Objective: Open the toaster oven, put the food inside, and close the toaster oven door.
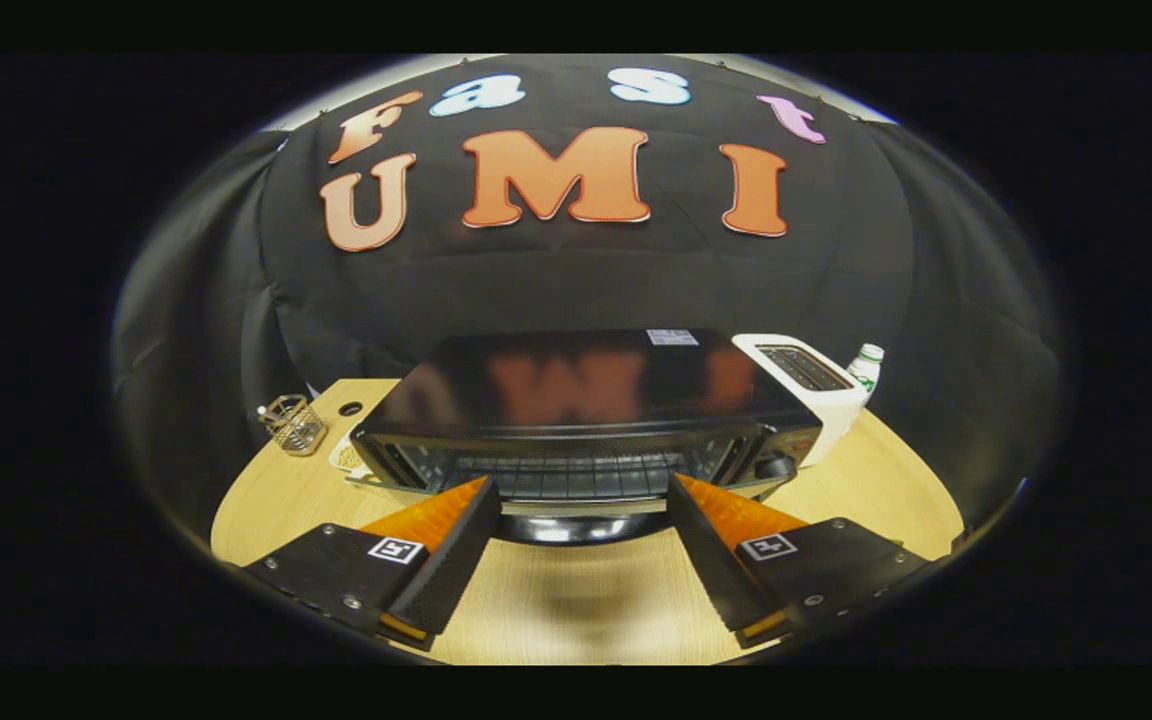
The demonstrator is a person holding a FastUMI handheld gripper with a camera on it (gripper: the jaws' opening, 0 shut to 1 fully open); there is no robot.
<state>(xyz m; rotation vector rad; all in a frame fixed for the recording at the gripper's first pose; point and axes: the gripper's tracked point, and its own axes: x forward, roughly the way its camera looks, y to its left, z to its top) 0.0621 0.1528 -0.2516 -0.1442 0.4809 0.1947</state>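
toaster oven (586, 420) sits at the middle of a round wooden table (896, 480), directly ahead of the gripper (581, 495). glossy black top, wire rack (576, 475) visible through the front opening or glass; cannot tell with certainty whether the door is shut or already dropped. a shiny chrome bar, likely the door handle (576, 528), lies low between the fingertips, just ahead of them.

fingers: spread wide, nothing between the pads, touching nothing.

handling judgement: oven body is rigid metal and looks heavy enough to stay put under a door pull. door is probably hinged at the bottom and swings stiffly. handle is smooth, polished, likely slippery; take it at mid-span with both pads so the door does not twist. glass front is the fragile part, so avoid knocking it with the fingertips. control knob (774, 466) at the right end of the front is not a grip point.

food item: none identified from here.

surface: pale wood-grain tabletop, smooth, flat. a white pop-up toaster (816, 385) stands touching or just beside the oven's right rear corner, a white bottle with green cap (866, 368) behind it. a small wire basket (294, 424) is well left of the oven, near the table edge.

room: black cloth walls close in around the table.
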